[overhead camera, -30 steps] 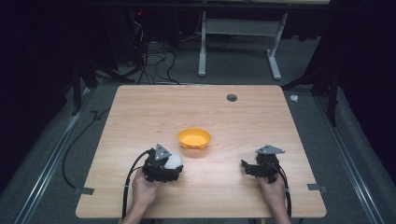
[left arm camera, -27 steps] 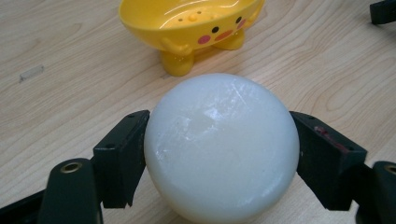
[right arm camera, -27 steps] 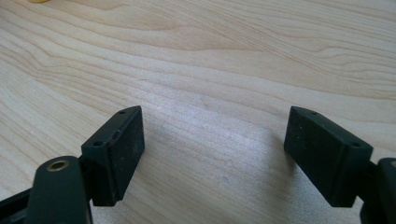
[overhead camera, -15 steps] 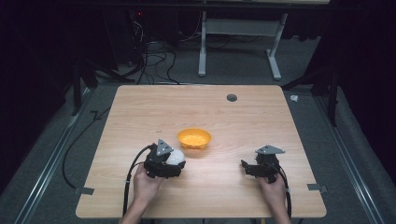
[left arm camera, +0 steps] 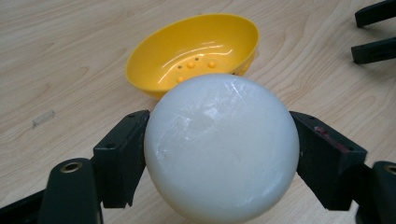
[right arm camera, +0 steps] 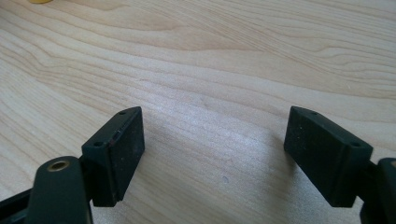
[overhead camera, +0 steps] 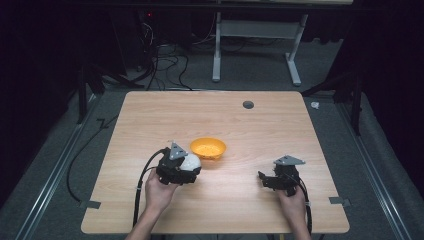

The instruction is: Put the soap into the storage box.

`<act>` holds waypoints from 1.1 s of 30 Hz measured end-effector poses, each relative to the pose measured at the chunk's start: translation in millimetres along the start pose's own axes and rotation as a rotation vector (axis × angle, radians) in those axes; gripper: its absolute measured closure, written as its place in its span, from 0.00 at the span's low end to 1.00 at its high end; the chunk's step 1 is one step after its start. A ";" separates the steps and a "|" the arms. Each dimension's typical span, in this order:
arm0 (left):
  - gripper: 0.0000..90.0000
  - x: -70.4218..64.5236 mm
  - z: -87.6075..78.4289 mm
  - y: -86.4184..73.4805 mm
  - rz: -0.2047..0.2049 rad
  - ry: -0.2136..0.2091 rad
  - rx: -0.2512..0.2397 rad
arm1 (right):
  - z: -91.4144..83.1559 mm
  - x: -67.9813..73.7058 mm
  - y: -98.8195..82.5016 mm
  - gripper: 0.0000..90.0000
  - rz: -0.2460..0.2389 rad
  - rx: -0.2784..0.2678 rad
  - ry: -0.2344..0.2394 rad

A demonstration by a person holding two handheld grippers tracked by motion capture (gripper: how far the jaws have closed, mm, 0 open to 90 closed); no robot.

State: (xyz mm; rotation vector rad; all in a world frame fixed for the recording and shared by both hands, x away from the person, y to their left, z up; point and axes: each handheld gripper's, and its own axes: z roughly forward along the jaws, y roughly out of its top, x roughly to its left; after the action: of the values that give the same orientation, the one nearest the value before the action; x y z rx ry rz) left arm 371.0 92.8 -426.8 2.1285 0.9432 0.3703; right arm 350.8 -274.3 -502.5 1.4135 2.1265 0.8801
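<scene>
- I work at a light wood-grain table (overhead camera: pixel 280 125); rectangular top, rounded corners; a small dark round grommet (overhead camera: pixel 248 104) sits near its far edge
- Two grey tape strips mark the table's near corners, one left (overhead camera: pixel 90 204), one right (overhead camera: pixel 339 201)
- Floor (overhead camera: pixel 45 175) around me is grey, carpet-like; metal rails run along it on both sides, left (overhead camera: pixel 50 180) and right (overhead camera: pixel 380 175)
- Beyond the far edge stands a white metal frame (overhead camera: pixel 255 45) on two legs; a tangle of black cables (overhead camera: pixel 160 60) lies on the floor to its left
- Room beyond is dark; black surrounds left, right and behind; light falls mainly on the tabletop
- A small white object (overhead camera: pixel 314 105) lies on the floor off the far right corner; I cannot tell what it is
</scene>
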 end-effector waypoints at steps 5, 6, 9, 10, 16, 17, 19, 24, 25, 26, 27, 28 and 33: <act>0.27 1.1 0.7 6.1 0.002 -0.004 -0.007 | -0.1 0.0 0.0 0.23 0.000 0.001 0.001; 0.27 1.1 0.7 6.1 0.002 -0.004 -0.007 | -0.1 0.0 0.0 0.23 0.000 0.001 0.001; 0.27 1.4 2.5 9.0 0.006 -0.001 -0.006 | 0.0 -0.1 -0.1 0.23 -0.001 -0.001 -0.001; 0.27 1.8 3.9 10.2 0.005 -0.005 -0.006 | -0.1 -0.1 -0.1 0.23 0.000 -0.001 0.000; 0.27 6.0 8.0 14.2 -0.031 -0.054 -0.014 | -0.1 -0.2 -0.1 0.23 0.000 -0.001 -0.001; 0.27 5.1 9.6 16.9 -0.022 -0.045 -0.013 | -0.2 -0.1 -0.1 0.23 0.002 0.000 0.000; 0.27 5.0 11.3 19.0 -0.025 -0.051 -0.017 | -0.2 -0.1 -0.1 0.23 0.002 0.000 -0.001; 0.27 4.0 15.8 22.9 -0.016 -0.048 -0.008 | -0.2 -0.2 -0.2 0.23 0.001 0.000 -0.001; 0.27 3.5 17.5 25.4 -0.011 -0.052 -0.007 | -0.3 -0.1 -0.2 0.23 0.002 0.000 -0.002; 0.27 3.4 18.1 26.6 -0.010 -0.053 -0.007 | -0.2 -0.1 -0.2 0.23 0.003 -0.001 -0.002; 0.27 3.4 18.7 27.8 -0.007 -0.053 -0.008 | -0.3 -0.1 -0.2 0.23 0.002 0.000 -0.002; 0.27 3.4 18.7 27.8 -0.007 -0.053 -0.008 | -0.3 -0.1 -0.2 0.23 0.002 0.000 -0.002; 0.27 6.4 22.0 32.4 -0.019 -0.060 -0.017 | -0.3 0.0 -0.2 0.23 0.004 0.001 -0.002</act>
State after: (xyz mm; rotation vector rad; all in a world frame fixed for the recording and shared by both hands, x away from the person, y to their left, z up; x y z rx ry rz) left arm 403.3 71.7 -417.5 2.1020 0.9226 0.3020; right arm 350.5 -274.4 -502.4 1.4190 2.1236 0.8795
